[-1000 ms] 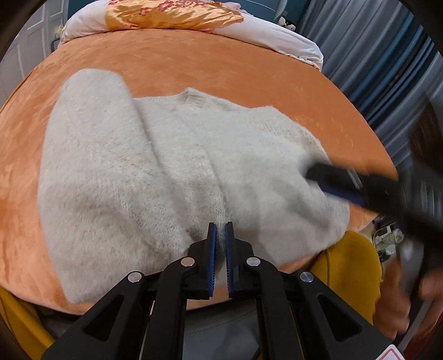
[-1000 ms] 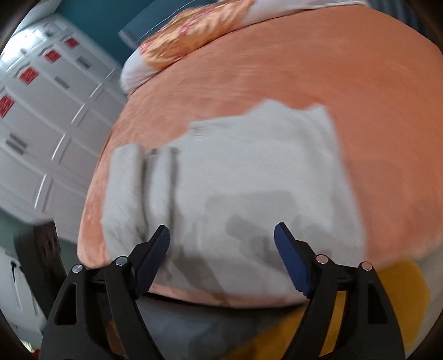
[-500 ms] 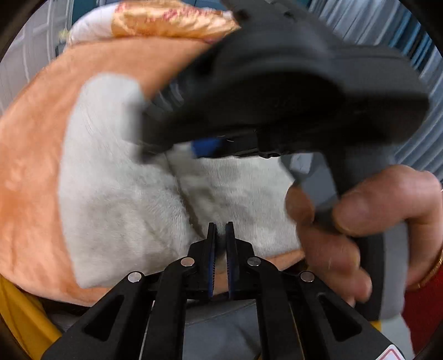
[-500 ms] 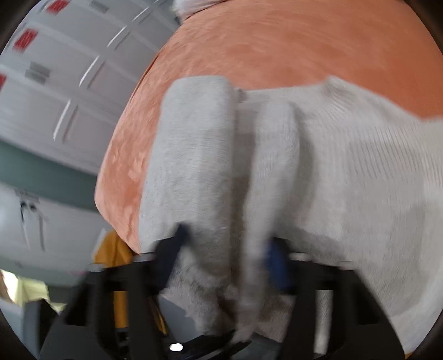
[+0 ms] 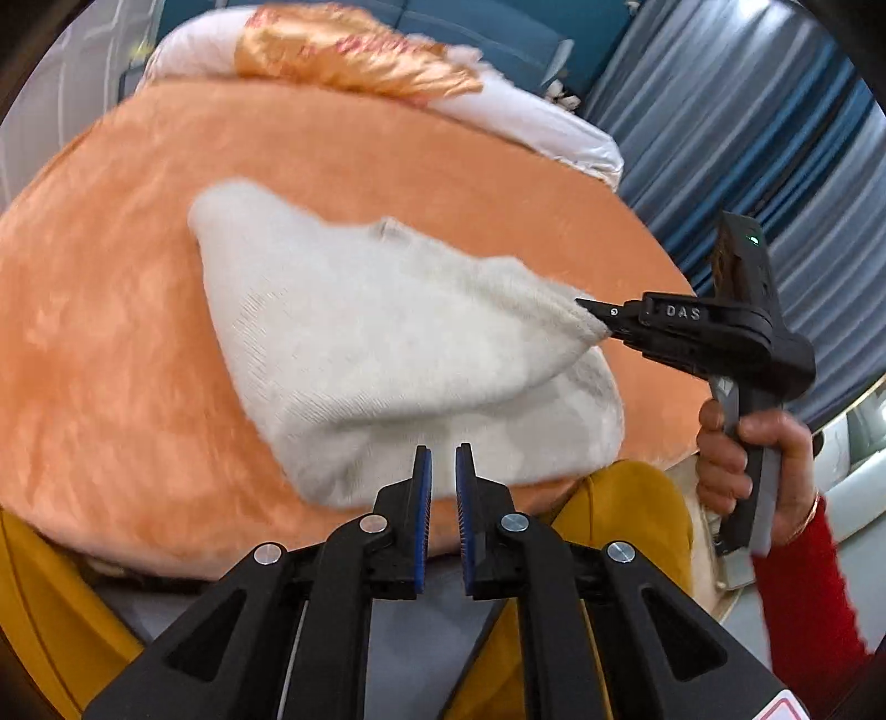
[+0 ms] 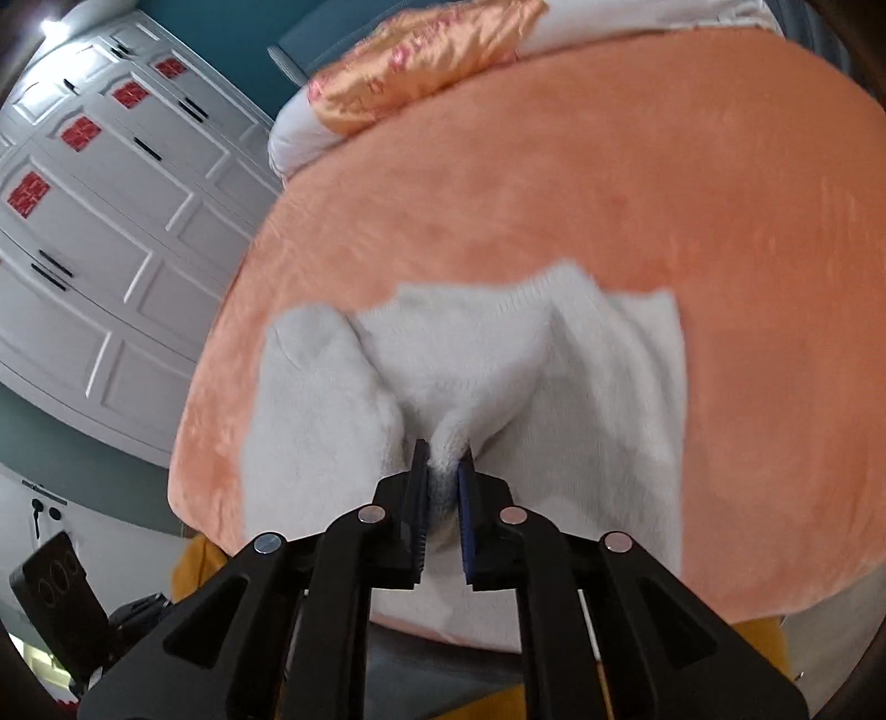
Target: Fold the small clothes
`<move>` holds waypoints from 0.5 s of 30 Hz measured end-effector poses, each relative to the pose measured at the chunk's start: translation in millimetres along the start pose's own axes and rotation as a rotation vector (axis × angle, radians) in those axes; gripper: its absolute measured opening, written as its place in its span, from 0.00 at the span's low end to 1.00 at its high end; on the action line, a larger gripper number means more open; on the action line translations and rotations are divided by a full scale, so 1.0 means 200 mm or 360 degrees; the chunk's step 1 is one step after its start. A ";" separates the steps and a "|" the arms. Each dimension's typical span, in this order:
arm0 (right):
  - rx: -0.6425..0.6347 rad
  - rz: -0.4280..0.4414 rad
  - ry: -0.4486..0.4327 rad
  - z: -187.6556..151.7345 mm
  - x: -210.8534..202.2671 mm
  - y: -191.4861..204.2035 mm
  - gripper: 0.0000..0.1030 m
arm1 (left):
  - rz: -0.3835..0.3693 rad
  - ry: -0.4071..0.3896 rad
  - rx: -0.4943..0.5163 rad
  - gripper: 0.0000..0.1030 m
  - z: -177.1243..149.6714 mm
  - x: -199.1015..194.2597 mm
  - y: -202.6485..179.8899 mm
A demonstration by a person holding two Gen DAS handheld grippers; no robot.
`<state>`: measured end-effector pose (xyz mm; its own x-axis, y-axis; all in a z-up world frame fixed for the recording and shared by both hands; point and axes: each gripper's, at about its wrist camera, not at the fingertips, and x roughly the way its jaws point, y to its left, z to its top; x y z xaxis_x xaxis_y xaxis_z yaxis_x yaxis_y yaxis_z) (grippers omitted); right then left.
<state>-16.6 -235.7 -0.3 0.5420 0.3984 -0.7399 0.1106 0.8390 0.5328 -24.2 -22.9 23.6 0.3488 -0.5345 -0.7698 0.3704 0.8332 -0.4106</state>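
A fluffy white sweater (image 5: 360, 343) lies on the orange bed cover (image 5: 111, 332). My right gripper (image 5: 595, 321) is shut on a pinched-up fold of it and holds that part lifted and stretched to the right, above the rest of the garment. In the right wrist view the fold bulges between the pads of the right gripper (image 6: 446, 462), and the sweater (image 6: 581, 387) spreads out beyond. My left gripper (image 5: 444, 459) hovers over the sweater's near hem, shut with only a slim gap and nothing in it.
A white and orange-gold pillow (image 5: 354, 50) lies at the far end of the bed. Blue curtains (image 5: 747, 138) hang on the right. A white wardrobe (image 6: 111, 221) stands left of the bed. A hand (image 5: 742, 459) with a red sleeve grips the right tool. Yellow fabric (image 5: 626, 498) shows at the near edge.
The right gripper went from wide open to shut on a sweater fold, after sweeping left across the garment, and drew it to the right. The left gripper pulled back and up slightly.
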 end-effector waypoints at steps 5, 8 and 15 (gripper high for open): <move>-0.0049 0.0004 0.0069 0.04 0.13 0.08 0.34 | 0.0078 -0.0076 0.0001 0.08 0.02 -0.08 0.02; -0.0073 -0.0045 0.0100 0.08 0.18 0.13 0.57 | 0.0122 -0.0109 -0.0029 0.15 0.04 -0.12 0.07; -0.0127 -0.0087 0.0231 0.11 0.29 0.19 0.47 | 0.0139 -0.0174 -0.0199 0.18 0.00 -0.25 0.27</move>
<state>37.2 -188.4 -12.9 0.4103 0.3961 -0.8214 0.0670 0.8852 0.4603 -21.7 48.7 39.4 0.4690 -0.4659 -0.7503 0.2270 0.8846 -0.4074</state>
